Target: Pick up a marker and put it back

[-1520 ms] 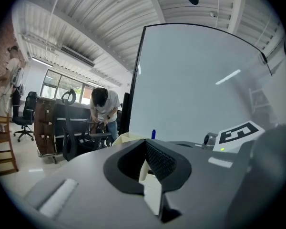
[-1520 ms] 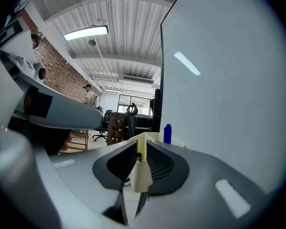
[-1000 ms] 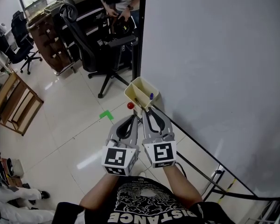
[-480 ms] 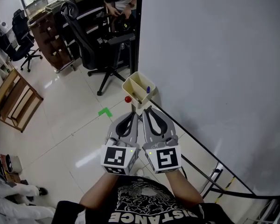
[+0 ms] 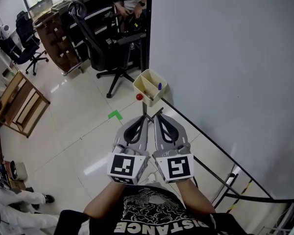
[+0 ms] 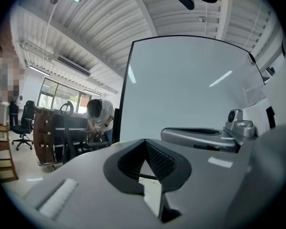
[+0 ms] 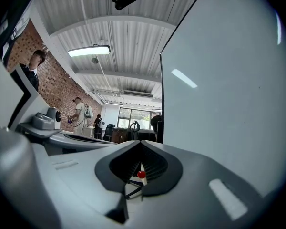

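Head view showed my left hand-held gripper (image 5: 143, 121) and right hand-held gripper (image 5: 158, 120) side by side, close to my chest, both aimed at the beige marker holder (image 5: 139, 91) fixed at the near-left corner of the whiteboard (image 5: 225, 58). The left gripper view showed the left jaws pressed together with nothing in them. The right jaws were closing fully together on empty air, with only the red ball (image 7: 141, 174) visible past their tips. The marker (image 5: 159, 86), its blue end up, stood in the holder's right side, apart from both tools. The main risk, as I judged it, was reaching in with the jaws closed: the tips would knock the marker over or push the holder rather than take hold, so the right jaws had to spread first. The two tools also sat nearly touching, so a careless move could clash them. On the right, the whiteboard face and its black frame rail (image 5: 201, 136) ran close beside my right arm and left little room. Open floor (image 5: 73, 126) lay to the left, with an office chair (image 5: 100, 43) well beyond the holder, so the free approach was from the left and above.
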Demonstrator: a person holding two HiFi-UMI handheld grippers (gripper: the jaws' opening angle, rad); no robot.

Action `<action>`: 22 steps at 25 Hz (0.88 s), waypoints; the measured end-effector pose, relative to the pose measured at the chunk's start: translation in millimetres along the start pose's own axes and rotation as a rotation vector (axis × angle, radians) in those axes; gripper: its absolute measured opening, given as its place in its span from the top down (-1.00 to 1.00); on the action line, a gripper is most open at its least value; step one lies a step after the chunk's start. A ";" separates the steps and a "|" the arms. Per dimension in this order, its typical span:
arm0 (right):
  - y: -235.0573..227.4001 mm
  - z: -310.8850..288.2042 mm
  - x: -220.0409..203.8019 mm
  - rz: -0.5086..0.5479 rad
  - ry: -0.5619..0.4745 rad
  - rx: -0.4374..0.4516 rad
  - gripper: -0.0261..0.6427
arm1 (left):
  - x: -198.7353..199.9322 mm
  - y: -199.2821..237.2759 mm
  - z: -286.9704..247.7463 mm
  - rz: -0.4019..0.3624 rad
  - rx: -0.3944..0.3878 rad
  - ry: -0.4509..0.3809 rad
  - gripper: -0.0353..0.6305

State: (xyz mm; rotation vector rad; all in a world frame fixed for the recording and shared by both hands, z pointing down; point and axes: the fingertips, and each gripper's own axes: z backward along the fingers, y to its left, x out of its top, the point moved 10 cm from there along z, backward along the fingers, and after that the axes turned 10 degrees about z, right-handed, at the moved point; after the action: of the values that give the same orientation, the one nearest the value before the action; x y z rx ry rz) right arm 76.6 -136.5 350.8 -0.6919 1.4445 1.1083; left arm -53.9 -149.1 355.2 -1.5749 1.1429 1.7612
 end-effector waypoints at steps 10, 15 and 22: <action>47.2 31.3 18.5 -0.015 0.015 -0.054 0.92 | 0.2 6.6 51.4 -0.001 -0.050 -0.014 0.88; 72.0 47.2 22.6 -0.014 0.026 -0.071 0.92 | -2.9 10.2 79.0 0.004 -0.064 -0.008 0.88; 97.2 72.8 30.5 -0.004 0.036 -0.092 0.92 | -7.4 3.8 108.8 0.013 -0.091 -0.015 0.88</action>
State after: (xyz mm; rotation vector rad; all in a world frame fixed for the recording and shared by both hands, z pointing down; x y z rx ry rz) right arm 14.3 -27.9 350.8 -0.7823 1.4290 1.1703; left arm -114.0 -58.1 360.3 -1.6067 1.0819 1.8549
